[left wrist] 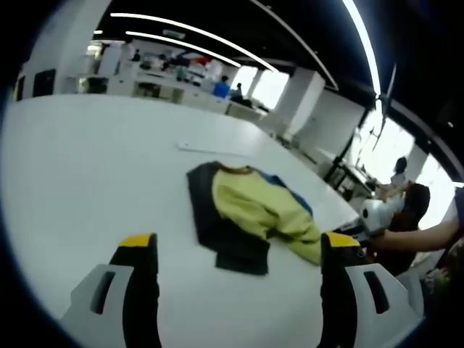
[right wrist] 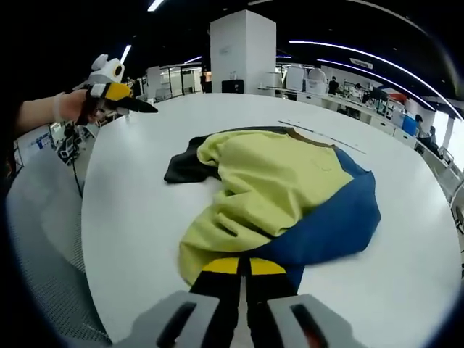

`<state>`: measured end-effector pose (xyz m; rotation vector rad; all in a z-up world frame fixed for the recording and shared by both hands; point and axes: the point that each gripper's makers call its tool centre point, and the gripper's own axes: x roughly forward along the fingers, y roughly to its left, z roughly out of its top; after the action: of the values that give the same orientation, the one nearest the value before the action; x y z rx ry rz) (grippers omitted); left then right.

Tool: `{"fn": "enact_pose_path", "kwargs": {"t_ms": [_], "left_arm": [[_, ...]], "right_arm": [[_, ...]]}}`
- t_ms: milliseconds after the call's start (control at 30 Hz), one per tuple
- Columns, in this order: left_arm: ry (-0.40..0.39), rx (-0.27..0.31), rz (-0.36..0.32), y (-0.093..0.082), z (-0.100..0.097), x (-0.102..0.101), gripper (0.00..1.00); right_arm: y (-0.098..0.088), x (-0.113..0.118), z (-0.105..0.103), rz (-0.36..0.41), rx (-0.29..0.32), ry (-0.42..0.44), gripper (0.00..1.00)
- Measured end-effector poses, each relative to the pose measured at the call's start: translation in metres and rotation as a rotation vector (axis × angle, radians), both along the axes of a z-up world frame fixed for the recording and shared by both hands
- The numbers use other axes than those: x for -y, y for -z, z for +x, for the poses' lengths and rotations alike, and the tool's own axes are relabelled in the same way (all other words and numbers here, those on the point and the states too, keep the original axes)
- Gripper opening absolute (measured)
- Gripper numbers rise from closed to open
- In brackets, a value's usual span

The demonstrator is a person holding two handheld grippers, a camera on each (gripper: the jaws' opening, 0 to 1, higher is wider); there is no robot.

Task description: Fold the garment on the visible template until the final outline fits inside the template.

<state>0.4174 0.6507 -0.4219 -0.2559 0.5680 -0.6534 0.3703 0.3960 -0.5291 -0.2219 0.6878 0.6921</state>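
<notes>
My left gripper [left wrist: 239, 250] hangs above the white table [left wrist: 87, 167] with its two yellow-tipped jaws spread wide and nothing between them. Past the jaws lies the garment [left wrist: 246, 217], a crumpled heap with a yellow-green body, a dark grey part nearest my jaws and a strip of blue along the far side. It sits near the middle of the table, apart from my left jaws. A thin pale strip [left wrist: 214, 151] lies flat on the table beyond the garment; I cannot tell what it is. At the right edge of the left gripper view my other arm reaches in, holding the right gripper [left wrist: 377, 214].

In the right gripper view my right gripper [right wrist: 243, 267] has its jaws pressed together, the yellow tips meeting at the near edge of the garment [right wrist: 275, 188], where the yellow and blue cloth come together. Whether cloth is pinched between them I cannot tell, since the tips hide that spot. From here the garment spreads across the table [right wrist: 130, 217], yellow in the middle, blue on the right, dark grey at the far left. My left gripper [right wrist: 119, 98] is held in my hand [right wrist: 72, 107] off the far left edge of the table, well apart from the garment.
</notes>
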Motion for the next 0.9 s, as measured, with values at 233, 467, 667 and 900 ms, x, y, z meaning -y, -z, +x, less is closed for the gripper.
{"fn": "enact_pose_path", "kwargs": {"t_ms": [233, 467, 667, 900], "left_arm": [[-0.004, 0.003, 0.002, -0.001, 0.001, -0.002, 0.89], [-0.004, 0.007, 0.004, -0.001, 0.002, -0.003, 0.89], [-0.004, 0.011, 0.003, -0.003, 0.004, -0.004, 0.89], [-0.003, 0.014, 0.0, -0.003, 0.006, -0.003, 0.89]], "right_arm": [[-0.007, 0.007, -0.001, 0.023, -0.016, 0.022, 0.0], [-0.033, 0.027, 0.001, 0.06, -0.027, 0.064, 0.0], [-0.06, 0.054, 0.012, 0.121, -0.051, 0.142, 0.0], [-0.082, 0.092, 0.024, 0.123, -0.032, 0.211, 0.0]]}}
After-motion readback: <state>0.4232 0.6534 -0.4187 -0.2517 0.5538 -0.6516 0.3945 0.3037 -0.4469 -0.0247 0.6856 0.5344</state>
